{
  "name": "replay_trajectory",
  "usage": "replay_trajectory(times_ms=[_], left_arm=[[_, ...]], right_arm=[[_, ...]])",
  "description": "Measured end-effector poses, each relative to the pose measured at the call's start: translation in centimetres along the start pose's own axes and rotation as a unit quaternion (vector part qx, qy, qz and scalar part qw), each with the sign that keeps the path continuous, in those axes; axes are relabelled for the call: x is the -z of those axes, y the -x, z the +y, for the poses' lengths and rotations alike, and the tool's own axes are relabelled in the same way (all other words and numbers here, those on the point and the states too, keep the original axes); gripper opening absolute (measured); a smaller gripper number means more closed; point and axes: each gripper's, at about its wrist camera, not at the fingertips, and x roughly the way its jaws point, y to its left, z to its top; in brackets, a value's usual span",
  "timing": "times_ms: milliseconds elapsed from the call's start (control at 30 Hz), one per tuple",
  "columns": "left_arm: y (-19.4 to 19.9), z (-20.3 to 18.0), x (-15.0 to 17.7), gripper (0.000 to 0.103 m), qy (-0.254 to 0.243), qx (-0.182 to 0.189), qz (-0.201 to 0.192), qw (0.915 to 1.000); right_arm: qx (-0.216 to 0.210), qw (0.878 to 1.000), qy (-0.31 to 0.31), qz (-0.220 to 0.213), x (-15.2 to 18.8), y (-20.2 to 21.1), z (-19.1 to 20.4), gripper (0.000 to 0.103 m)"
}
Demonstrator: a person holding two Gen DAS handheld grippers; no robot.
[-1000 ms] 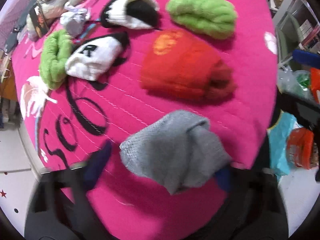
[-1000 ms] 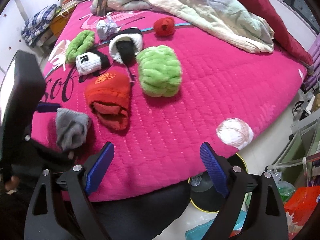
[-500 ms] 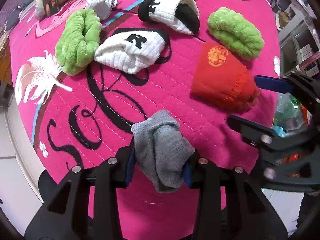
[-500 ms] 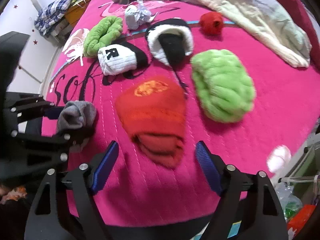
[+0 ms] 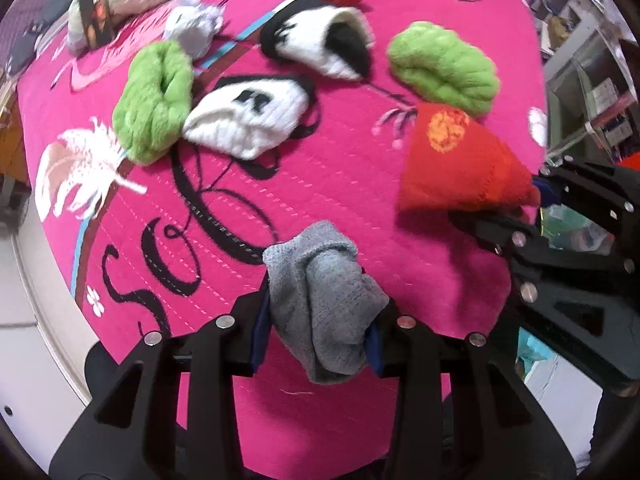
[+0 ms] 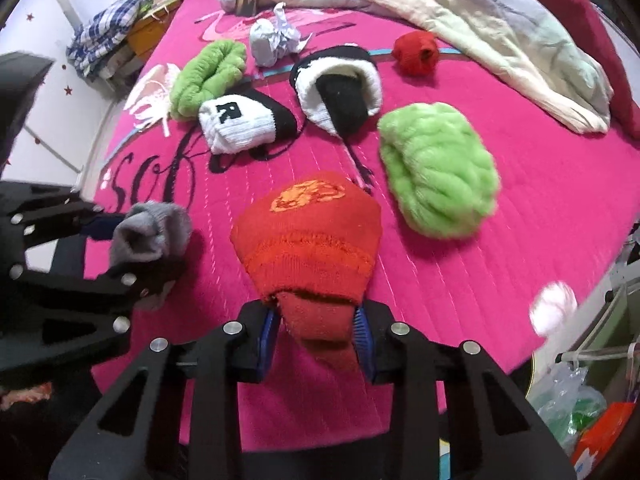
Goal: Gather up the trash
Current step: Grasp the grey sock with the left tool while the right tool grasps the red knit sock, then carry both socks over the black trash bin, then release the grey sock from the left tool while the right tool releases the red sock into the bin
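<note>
My left gripper (image 5: 318, 334) is shut on a rolled grey sock (image 5: 324, 300) and holds it just above the pink bedspread (image 5: 320, 184); the grey sock also shows in the right wrist view (image 6: 150, 234). My right gripper (image 6: 316, 334) is shut on the near end of a rolled red sock (image 6: 310, 232), which also shows in the left wrist view (image 5: 460, 160). Further back lie a crumpled grey paper wad (image 6: 274, 38), two green fluffy rolls (image 6: 438, 170) (image 6: 208, 76), two white-and-black sock rolls (image 6: 244, 120) (image 6: 340, 88) and a small red ball (image 6: 416, 52).
A rumpled duvet (image 6: 460, 12) covers the far side of the bed. Folded clothes and boxes (image 6: 116, 40) sit beyond the left edge. Plastic bags and packets (image 6: 580, 416) lie on the floor at the right. The bed edge is close below both grippers.
My right gripper moved forward and closed on the red sock's near end. My left gripper, open a second ago, has closed on the grey sock and holds it.
</note>
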Motion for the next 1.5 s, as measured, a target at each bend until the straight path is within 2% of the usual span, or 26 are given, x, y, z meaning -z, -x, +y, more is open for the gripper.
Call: replay_trajectory(times_ms=[300,533,833,1200,1267,1367,1500], left_arm=[[1.0,-6.3,-1.1,0.038,-0.081,0.003,-0.014,0.9966],[0.8,-11.6,-2.7,0.038,-0.150,0.016,-0.021,0.9884],[0.1,-18.2,-3.6,0.038,-0.224,0.037,-0.018,0.9737],[-2.1,-26.8,-4.9,0.038,-0.305,0.075,0.004,0.9494],[-2.5,-28.1,-5.3,0.043,-0.312,0.077,0.004,0.9471],[-3.2,-30.2,-6.2,0.082,-0.331,0.071,-0.003,0.9411],[-3.5,-30.8,-7.2,0.085,-0.336,0.057,-0.010,0.9402]], right_arm=[[0.026,0.997,-0.072,-0.012,5.2,4.1,-4.5,0.030],[0.051,0.988,-0.141,-0.022,8.8,6.4,-8.4,0.030],[0.082,0.969,-0.229,-0.043,13.6,9.5,-12.7,0.030],[0.124,0.941,-0.309,-0.061,18.1,12.3,-17.4,0.030],[0.129,0.938,-0.318,-0.056,18.6,12.2,-18.2,0.030],[0.137,0.933,-0.328,-0.050,19.2,12.0,-19.5,0.030],[0.139,0.928,-0.342,-0.040,19.6,11.3,-21.0,0.031]])
